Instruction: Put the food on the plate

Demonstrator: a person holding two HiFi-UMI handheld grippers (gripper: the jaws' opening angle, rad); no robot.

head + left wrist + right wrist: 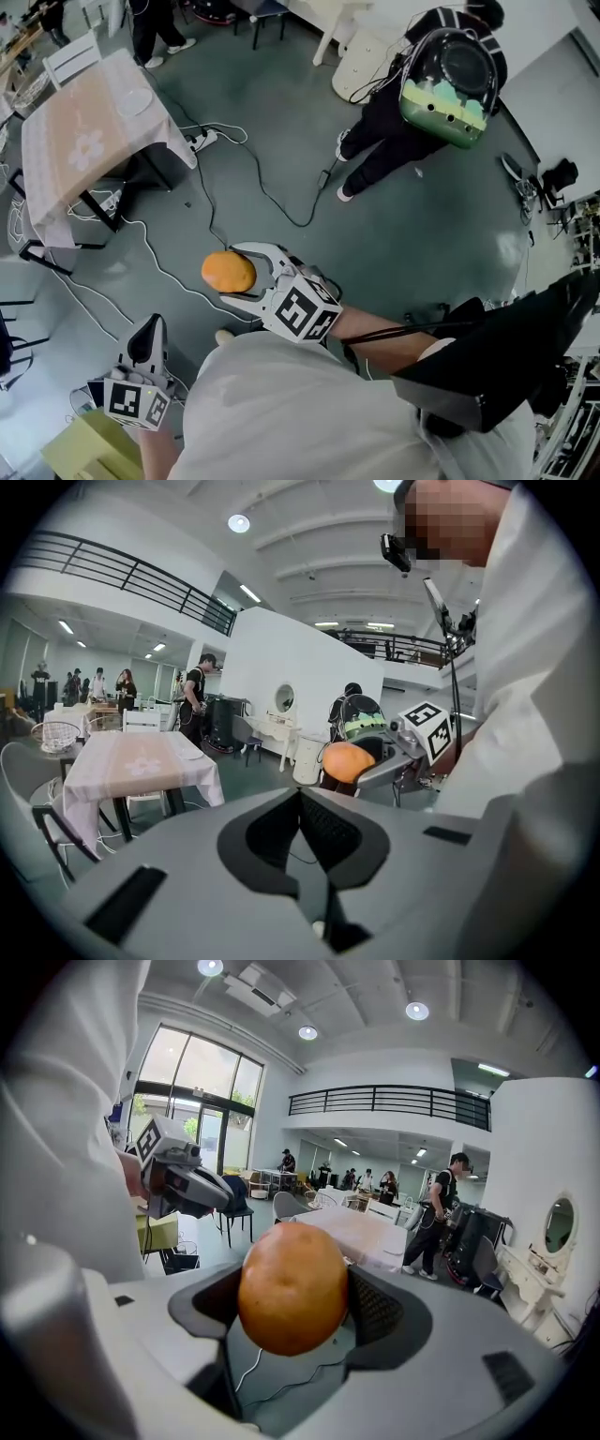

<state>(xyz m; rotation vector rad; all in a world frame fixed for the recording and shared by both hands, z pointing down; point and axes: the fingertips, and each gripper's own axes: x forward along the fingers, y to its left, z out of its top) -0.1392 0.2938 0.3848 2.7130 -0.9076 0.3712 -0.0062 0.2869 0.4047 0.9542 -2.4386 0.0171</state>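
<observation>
A round orange food [228, 272] is held over the floor, with my right gripper [234, 274] shut on it, jaws wide. In the right gripper view the food [292, 1286] fills the gap of that gripper [296, 1290], pads pressing both its sides. My left gripper [149, 330] hangs lower left, shut and holding nothing. Its closed pads [302, 803] show in the left gripper view, which also catches the food [347, 760]. A white plate [134, 100] lies on a table with a pink cloth [75, 141] at the far left; the plate [190, 754] sits at that table's near corner.
Cables [267, 192] and a power strip [202, 141] lie across the grey floor between me and the table. A person with a green backpack [445, 98] crouches at the upper right. A white chair [73, 56] stands behind the table. A yellow-green box [80, 450] is by my left gripper.
</observation>
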